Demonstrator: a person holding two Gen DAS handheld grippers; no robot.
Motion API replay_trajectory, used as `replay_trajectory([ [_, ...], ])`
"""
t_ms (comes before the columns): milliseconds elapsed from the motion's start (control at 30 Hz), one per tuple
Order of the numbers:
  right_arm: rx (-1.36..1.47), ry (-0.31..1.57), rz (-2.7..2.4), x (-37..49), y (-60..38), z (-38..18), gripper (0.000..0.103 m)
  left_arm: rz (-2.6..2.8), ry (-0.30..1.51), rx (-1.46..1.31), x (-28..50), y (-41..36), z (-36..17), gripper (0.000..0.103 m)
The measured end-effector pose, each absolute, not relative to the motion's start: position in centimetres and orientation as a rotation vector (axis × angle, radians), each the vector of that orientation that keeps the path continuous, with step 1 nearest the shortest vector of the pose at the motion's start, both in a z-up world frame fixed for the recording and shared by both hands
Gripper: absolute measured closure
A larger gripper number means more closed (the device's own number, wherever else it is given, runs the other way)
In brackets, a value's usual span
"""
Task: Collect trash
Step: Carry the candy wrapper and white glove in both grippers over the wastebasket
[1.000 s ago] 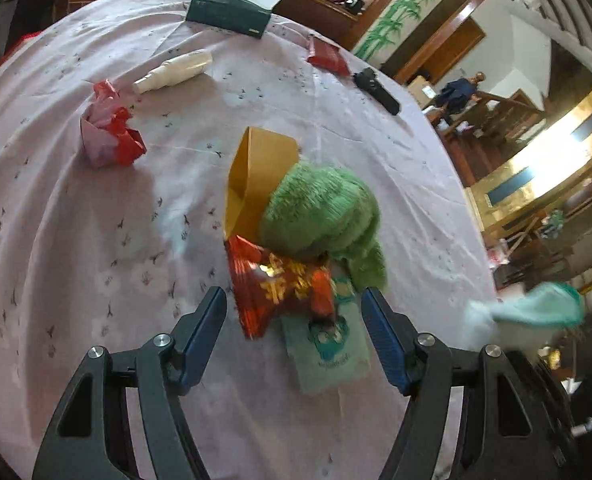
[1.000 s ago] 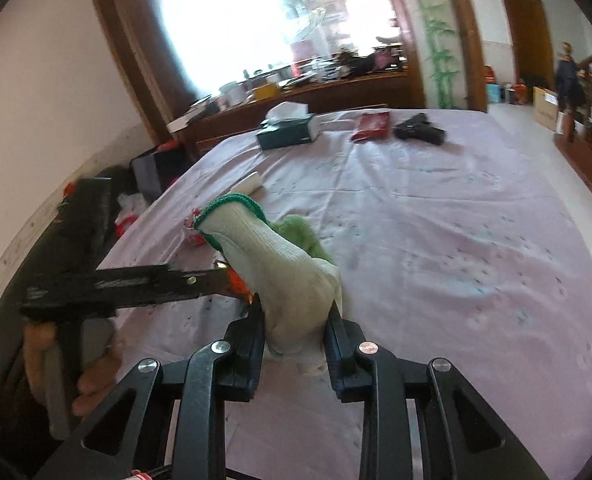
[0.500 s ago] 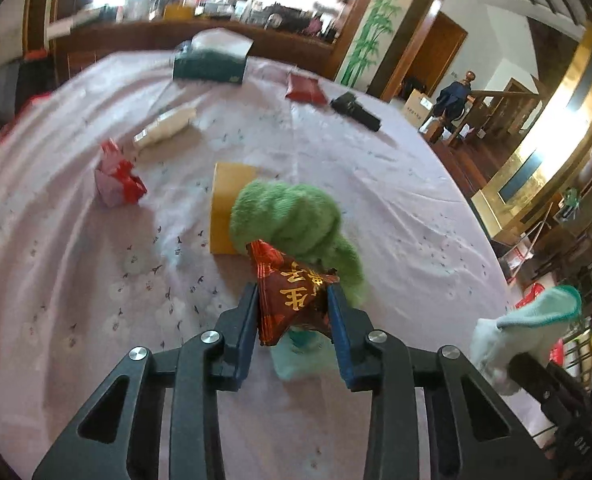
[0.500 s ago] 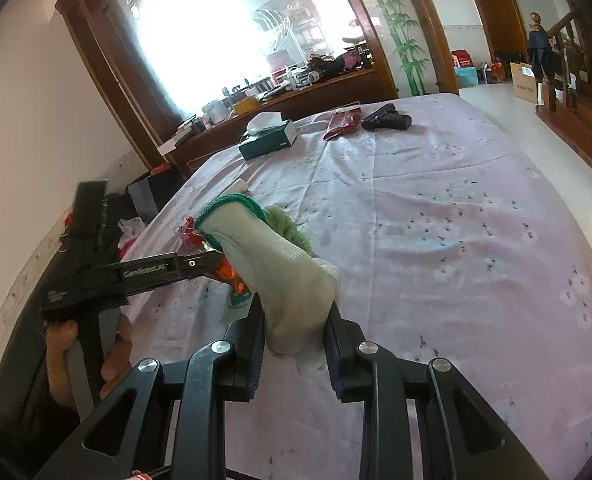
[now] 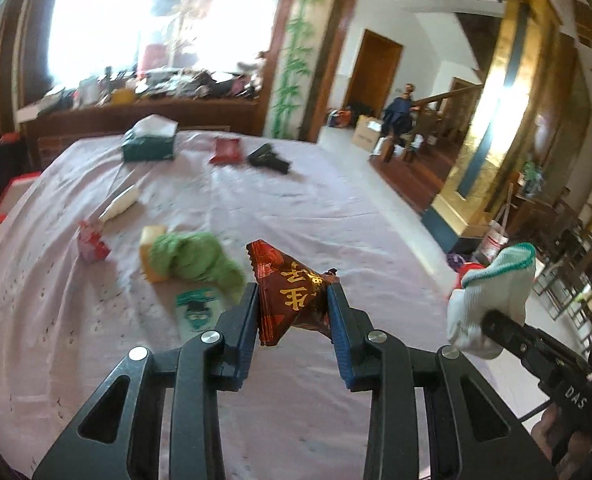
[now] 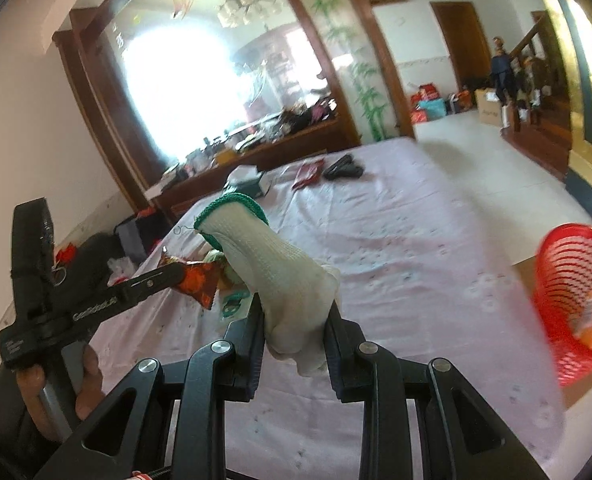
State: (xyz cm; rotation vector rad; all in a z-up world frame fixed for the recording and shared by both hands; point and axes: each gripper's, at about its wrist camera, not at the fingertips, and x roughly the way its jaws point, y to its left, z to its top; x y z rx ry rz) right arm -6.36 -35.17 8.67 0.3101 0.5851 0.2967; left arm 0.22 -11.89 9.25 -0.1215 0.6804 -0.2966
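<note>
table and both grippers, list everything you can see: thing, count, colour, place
table: 1, pale pink cloth, under it all
tissue box: 1, dark green, far end
red packet: 1, red, far end
black object: 1, black, beside red packet
tube: 1, white, left
crumpled wrapper: 1, red-pink, left
yellow box: 1, yellow, under green cloth
green cloth: 1, green, centre
card: 1, teal-white, near centre
basket: 1, red, right of table
snack wrapper: 1, red-gold, in left gripper
glove: 1, white, green cuff, in right gripper
left gripper: shut on wrapper
right gripper: shut on glove
</note>
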Motion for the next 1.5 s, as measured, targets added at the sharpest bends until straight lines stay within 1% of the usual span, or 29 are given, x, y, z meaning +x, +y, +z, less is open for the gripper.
replay_trajectory([
  [300, 0.331, 0.482, 0.184, -11.7, -39.3, 11.6, 0.075, -0.403, 0.628, -0.079, -3.0, -16.3, 11.9, 0.071],
  [667, 0.357, 0.422, 0.063, -15.9, -42.9, 12.8, 0.075, -0.527, 0.58, -0.026, -5.6, -21.1, 13.8, 0.071],
  [1100, 0.396, 0.393, -0.074, -18.4, -46.6, 13.1, 0.075, -0.663, 0.585, 0.022, -6.4, -26.6, 13.7, 0.071],
  [1500, 0.427, 0.388, -0.137, -18.3, -48.2, 12.6, 0.075, -0.706, 0.599, 0.053, -6.0, -29.7, 12.8, 0.071],
])
